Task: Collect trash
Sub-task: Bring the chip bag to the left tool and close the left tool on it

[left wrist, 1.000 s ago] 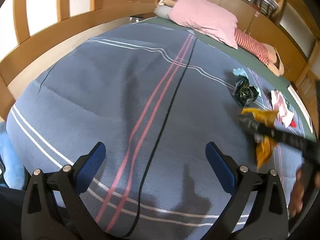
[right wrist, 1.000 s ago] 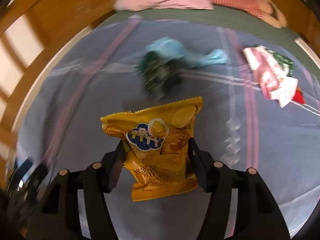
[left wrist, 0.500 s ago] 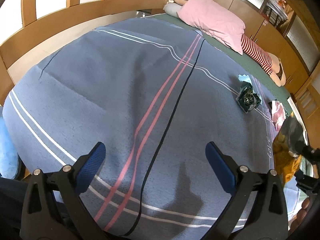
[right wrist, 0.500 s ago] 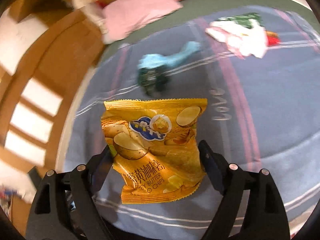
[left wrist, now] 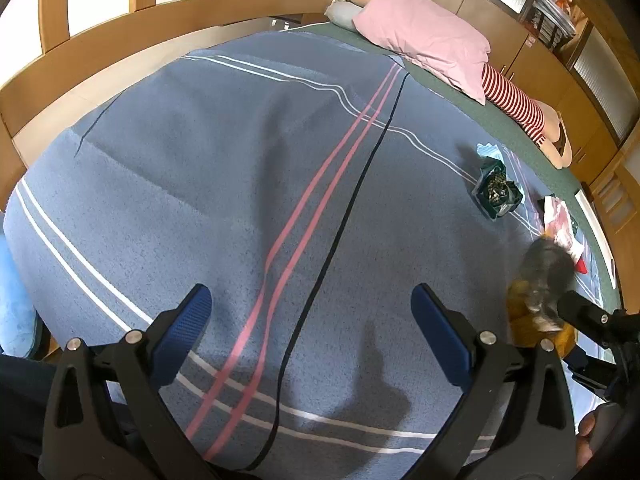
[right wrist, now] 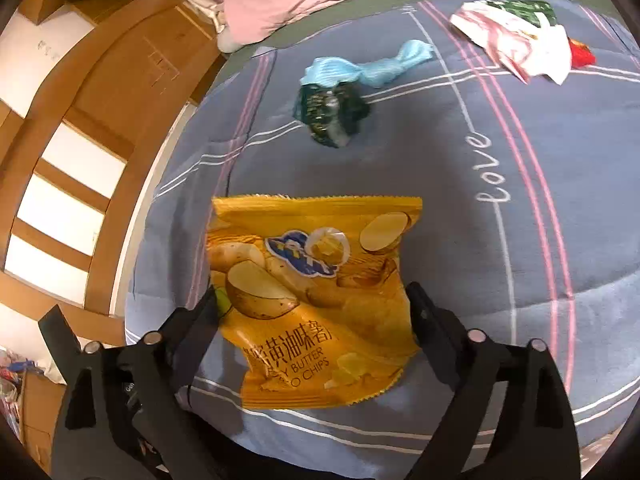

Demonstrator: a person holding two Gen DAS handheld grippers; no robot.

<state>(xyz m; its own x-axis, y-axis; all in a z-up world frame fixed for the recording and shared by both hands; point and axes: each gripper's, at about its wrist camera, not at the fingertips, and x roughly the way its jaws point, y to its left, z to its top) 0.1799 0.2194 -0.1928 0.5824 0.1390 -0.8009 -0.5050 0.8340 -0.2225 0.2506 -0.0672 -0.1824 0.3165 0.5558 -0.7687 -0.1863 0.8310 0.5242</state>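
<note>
The right gripper (right wrist: 312, 316) is clamped on a yellow bag of butter potato chips (right wrist: 316, 296), its jaws pressing the bag's two side edges at lower centre of the right wrist view, so the bag hangs clear above the blue striped blanket (right wrist: 480, 240). The left gripper (left wrist: 310, 316) is spread wide and holds nothing, low in its own view above the blanket. By my reading, the step in hand is carrying off the first picked piece; no bin shows in either view. More trash lies toward the top of the right wrist view: a crumpled dark green wrapper (right wrist: 332, 114), a light blue wrapper (right wrist: 360, 68) touching it, and a pink-and-white packet (right wrist: 516, 38) at upper right. Next likely calls for depositing the bag, then returning for these.
</note>
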